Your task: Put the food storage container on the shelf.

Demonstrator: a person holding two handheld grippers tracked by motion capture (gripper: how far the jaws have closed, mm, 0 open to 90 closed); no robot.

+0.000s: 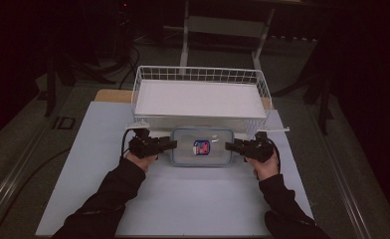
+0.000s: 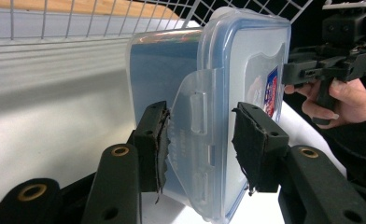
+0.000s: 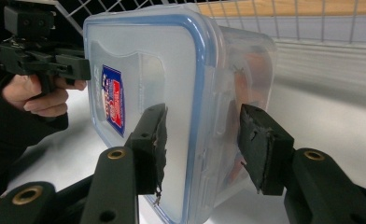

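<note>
A clear plastic food box (image 1: 201, 147) with a blue-rimmed lid and a red and blue label lies flat on the white table (image 1: 183, 199), just in front of a wire basket. My left gripper (image 1: 173, 144) is at its left end and my right gripper (image 1: 229, 146) at its right end. In the left gripper view the box (image 2: 246, 60) end with its clip flap sits between my open jaws (image 2: 200, 130). In the right gripper view the other end of the box (image 3: 139, 60) sits inside the open right gripper (image 3: 204, 135), with a gap at one pad (image 3: 260, 149).
The white wire basket (image 1: 198, 69), with a white liner inside, stands directly behind the box. A wooden board shows under the basket's back corners. Dark floor, cables and a frame leg surround the table. Bare table surface lies toward the person.
</note>
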